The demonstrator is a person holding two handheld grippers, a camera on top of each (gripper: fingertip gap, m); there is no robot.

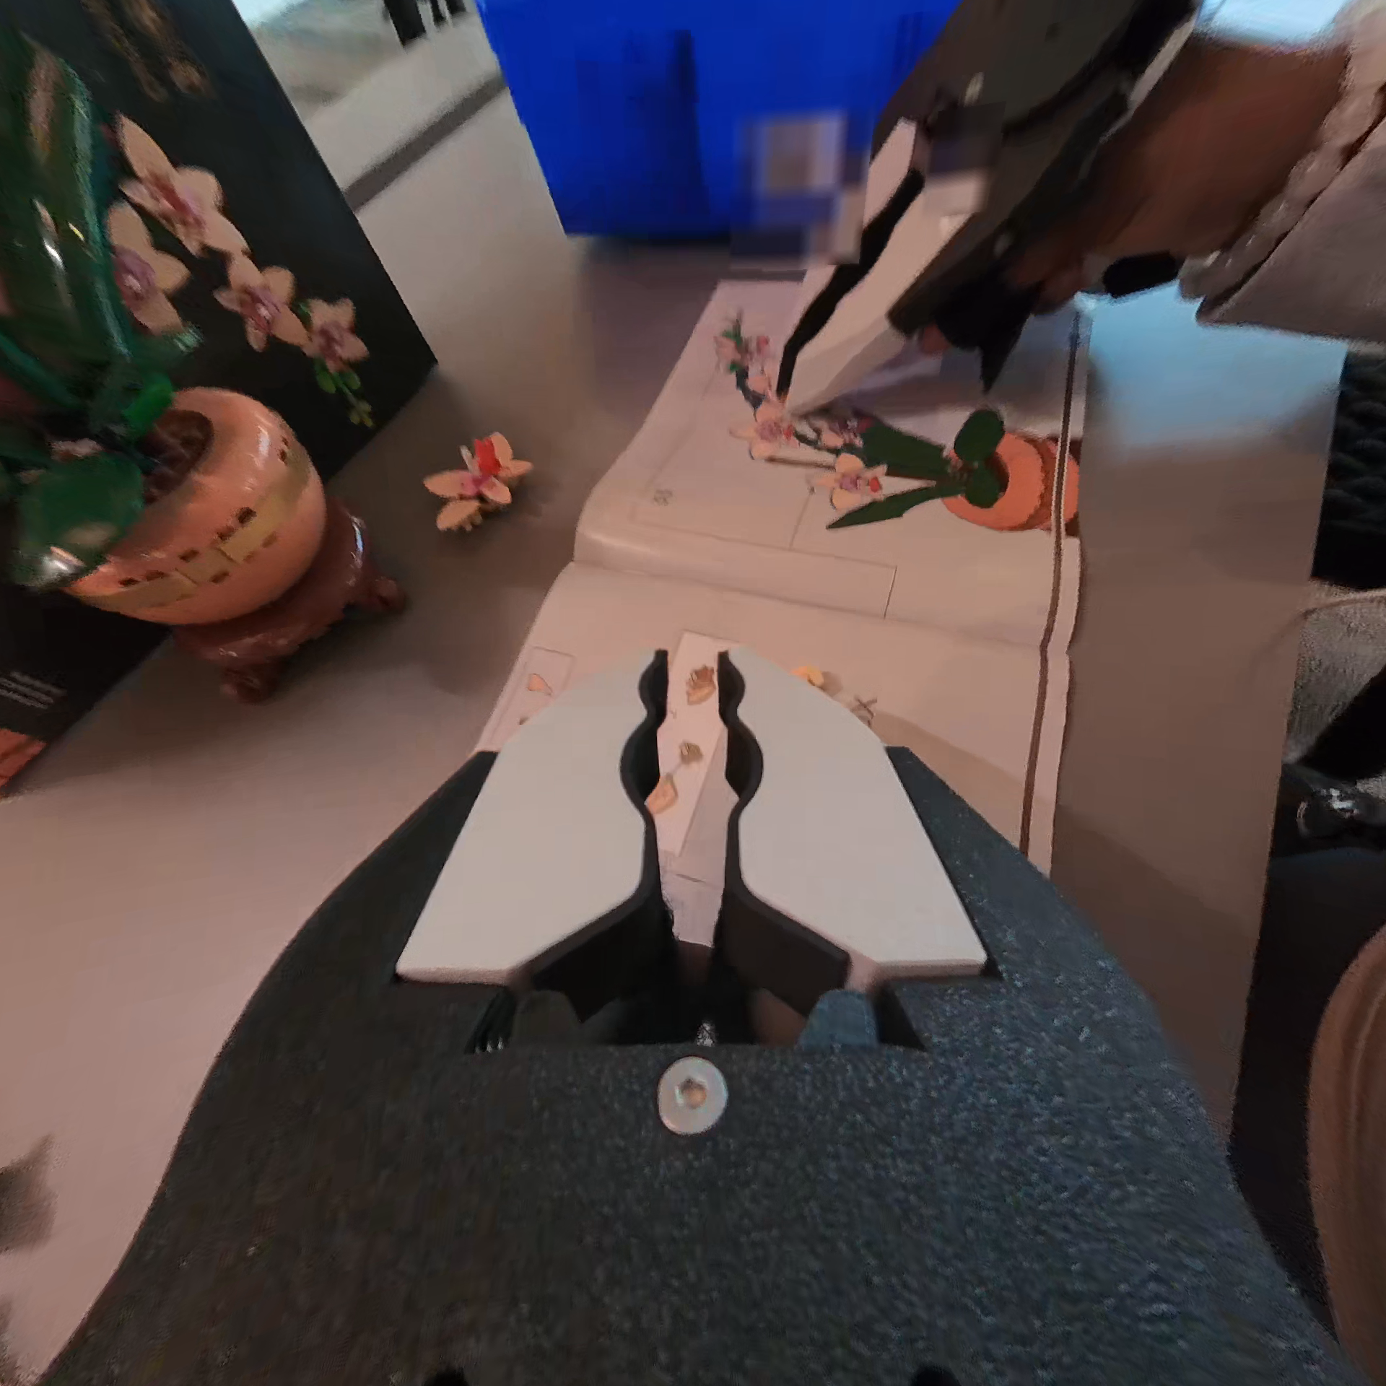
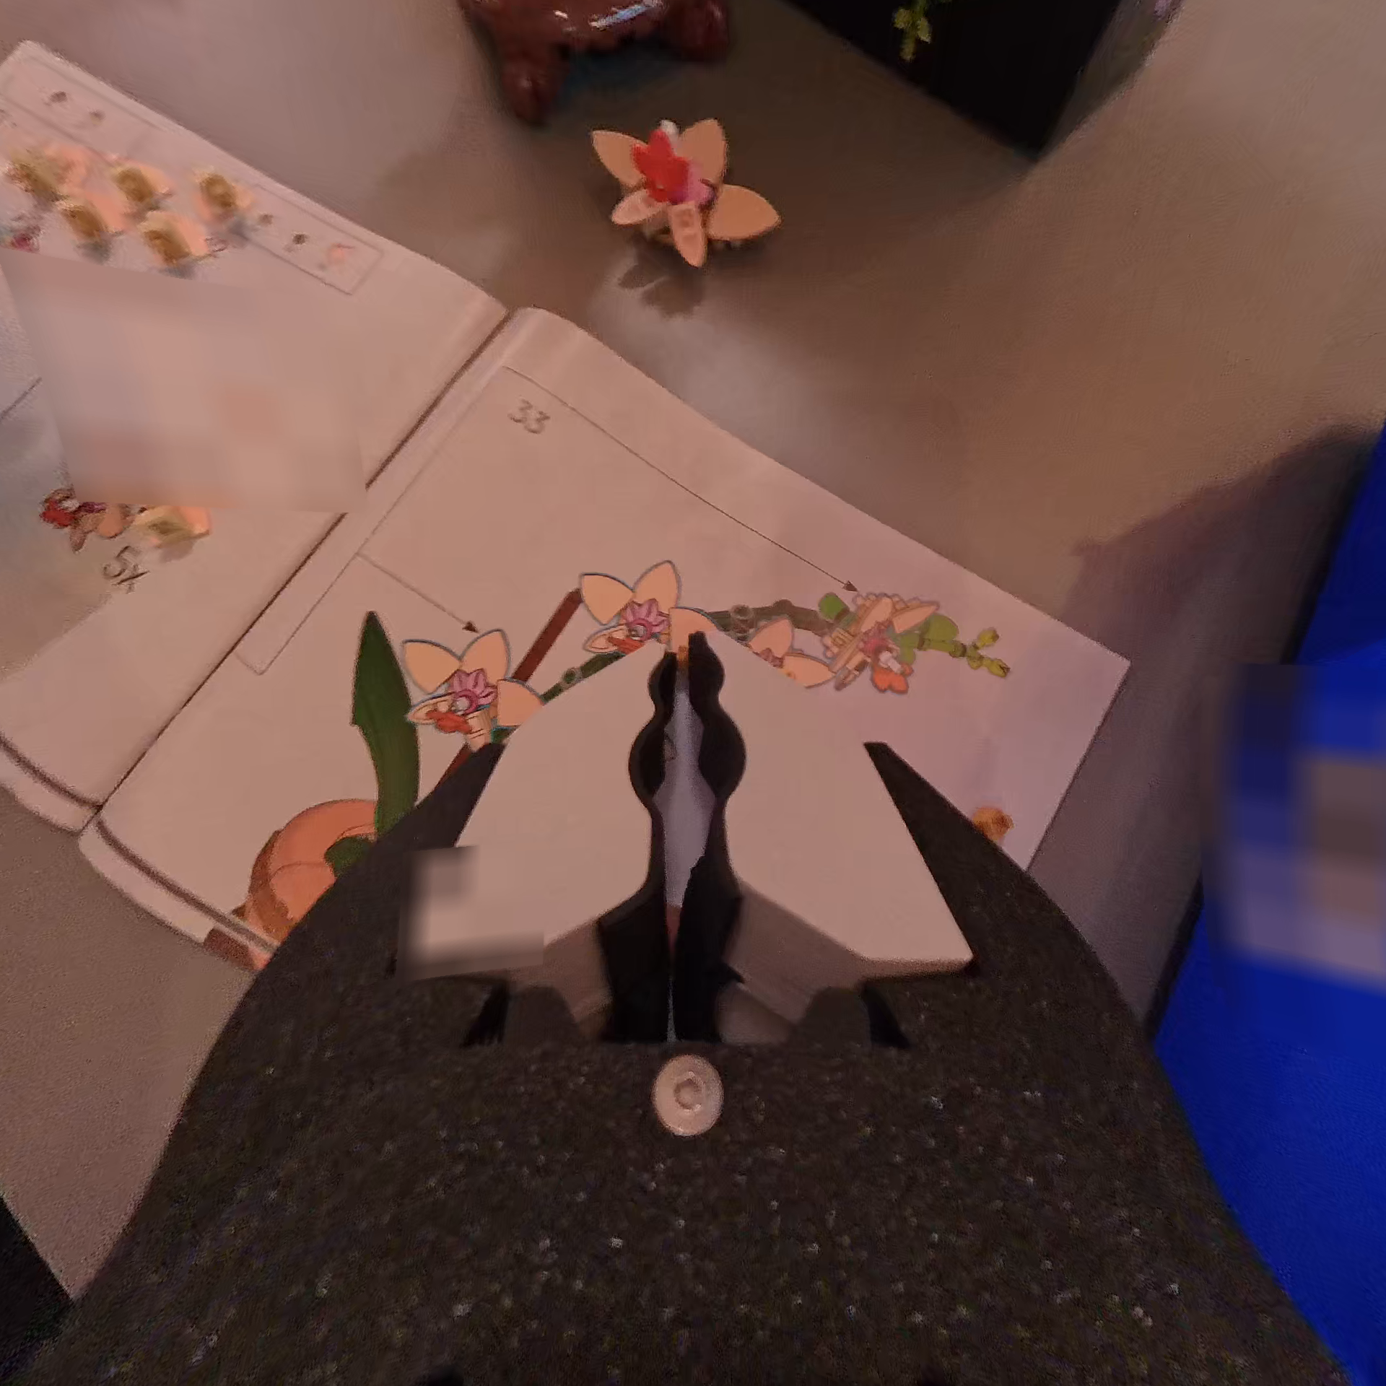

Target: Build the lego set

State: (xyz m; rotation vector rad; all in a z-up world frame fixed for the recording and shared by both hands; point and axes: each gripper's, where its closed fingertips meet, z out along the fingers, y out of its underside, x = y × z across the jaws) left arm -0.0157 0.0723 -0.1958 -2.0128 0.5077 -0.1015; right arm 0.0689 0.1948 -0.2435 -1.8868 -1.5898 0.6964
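An open instruction booklet (image 1: 937, 600) lies on the grey table; it also shows in the right wrist view (image 2: 750, 525). My left gripper (image 1: 691, 664) hovers over its near page, jaws a narrow gap apart and empty. My right gripper (image 2: 686, 646) is shut, its tips resting on the printed orchid picture; the left wrist view shows it (image 1: 786, 401) angled down onto the far page. A loose cream Lego orchid flower with a red centre (image 1: 480, 480) (image 2: 686, 195) lies on the table left of the booklet. The built pink pot with green leaves (image 1: 202, 510) stands at the left.
The black set box (image 1: 247, 225) (image 2: 997, 75) stands behind the pot. A blue bin (image 1: 675, 112) (image 2: 1290, 825) stands beyond the booklet. The pot's brown stand (image 2: 592, 45) is near the loose flower. A person's hand (image 1: 1200, 150) holds the right gripper. My hands' fingertips stand some 15 centimetres from each other.
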